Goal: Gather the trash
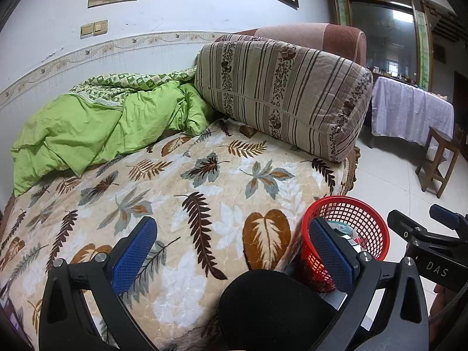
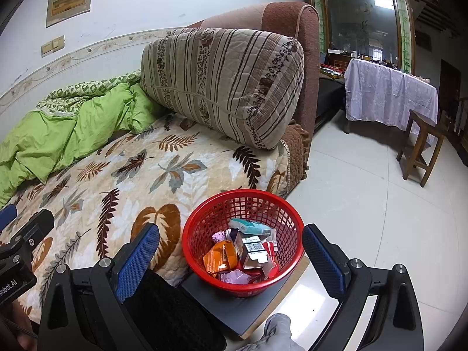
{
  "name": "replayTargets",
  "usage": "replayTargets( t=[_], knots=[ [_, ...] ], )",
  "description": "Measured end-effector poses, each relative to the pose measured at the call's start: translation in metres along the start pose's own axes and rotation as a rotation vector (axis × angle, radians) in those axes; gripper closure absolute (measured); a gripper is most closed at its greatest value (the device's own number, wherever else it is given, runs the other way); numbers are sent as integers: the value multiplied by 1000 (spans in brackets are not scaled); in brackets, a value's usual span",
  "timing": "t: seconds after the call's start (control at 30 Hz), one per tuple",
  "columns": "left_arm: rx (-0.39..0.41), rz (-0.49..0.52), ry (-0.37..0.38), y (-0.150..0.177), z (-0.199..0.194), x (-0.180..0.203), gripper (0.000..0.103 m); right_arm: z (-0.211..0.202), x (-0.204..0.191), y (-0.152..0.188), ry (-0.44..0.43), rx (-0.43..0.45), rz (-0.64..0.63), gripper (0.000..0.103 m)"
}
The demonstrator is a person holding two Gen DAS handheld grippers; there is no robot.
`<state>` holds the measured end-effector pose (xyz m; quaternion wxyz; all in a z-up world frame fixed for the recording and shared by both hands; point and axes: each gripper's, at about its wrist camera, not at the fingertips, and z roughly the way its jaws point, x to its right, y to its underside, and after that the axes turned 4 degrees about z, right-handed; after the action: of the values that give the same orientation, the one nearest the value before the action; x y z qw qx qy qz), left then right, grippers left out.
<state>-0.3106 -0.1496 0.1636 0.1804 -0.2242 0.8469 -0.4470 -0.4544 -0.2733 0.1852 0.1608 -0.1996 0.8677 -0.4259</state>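
Fingers on both grippers are spread wide and hold nothing. On the left gripper (image 1: pixel 234 259) the blue pads (image 1: pixel 133 254) hover over the leaf-print blanket (image 1: pixel 204 175) on the bed, touching nothing; its right pad sits in front of the red basket (image 1: pixel 368 225) in that view, and I can't tell whether it touches the rim. The right gripper (image 2: pixel 232 260) has its fingers either side of the basket (image 2: pixel 204 228) as seen from the wrist camera, apparently above it and not clamped on it. The basket stands on a dark board (image 2: pixel 234 307) just beside the bed edge, over the tile floor (image 2: pixel 365 204). The trash is already inside it: an orange wrapper (image 2: pixel 219 257), a small box with a barcode (image 2: pixel 254 248), a teal-and-white packet (image 2: pixel 251 226), crumpled pale paper (image 2: pixel 234 278). No loose trash shows on the blanket, by the green quilt (image 1: pixel 87 128), or by the striped pillow (image 1: pixel 278 96). My read: collection looks near done or done, and this is the check-over step. Next move calls for a sweep of both cameras across the bed and floor for leftovers; if one turns up, the nearer gripper goes over it with its fingers wide, closes, and carries it to the basket. A dark padded thing (image 1: pixel 272 307) blocks the lower middle of the left view, so that patch is unchecked.
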Motion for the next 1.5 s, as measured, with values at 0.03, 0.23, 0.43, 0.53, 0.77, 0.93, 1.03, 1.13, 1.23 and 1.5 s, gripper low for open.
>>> replayTargets(
  t=[0.03,0.23,0.43,0.53,0.77,0.93,1.03,1.13,1.23,1.5],
  knots=[
    [1,0,-1,0,0,0,0,1,0,0,-1,-1,-1,4],
    [2,1,0,0,-2,1,0,1,-1,0,-2,0,-6,4],
    [5,-1,-4,0,-2,1,0,0,-2,0,-1,0,-6,4],
    [4,-2,-2,-1,-2,1,0,0,-2,0,-1,0,-6,4],
    [4,-1,-3,0,-3,0,0,0,-2,0,-1,-1,-6,4],
    [7,-1,-6,-1,-3,1,0,0,-2,0,-2,-1,-8,4],
    [6,-3,-4,0,-3,1,0,0,-2,1,-2,-3,-8,4],
    [6,-3,-4,0,-3,1,0,0,-2,0,-3,-2,-9,4],
    [7,-4,-2,0,-3,0,0,0,-3,0,-3,-2,-9,4],
    [-24,-64,-27,0,-4,-18,0,13,-24,-1,-51,-24,-59,4]
  ],
)
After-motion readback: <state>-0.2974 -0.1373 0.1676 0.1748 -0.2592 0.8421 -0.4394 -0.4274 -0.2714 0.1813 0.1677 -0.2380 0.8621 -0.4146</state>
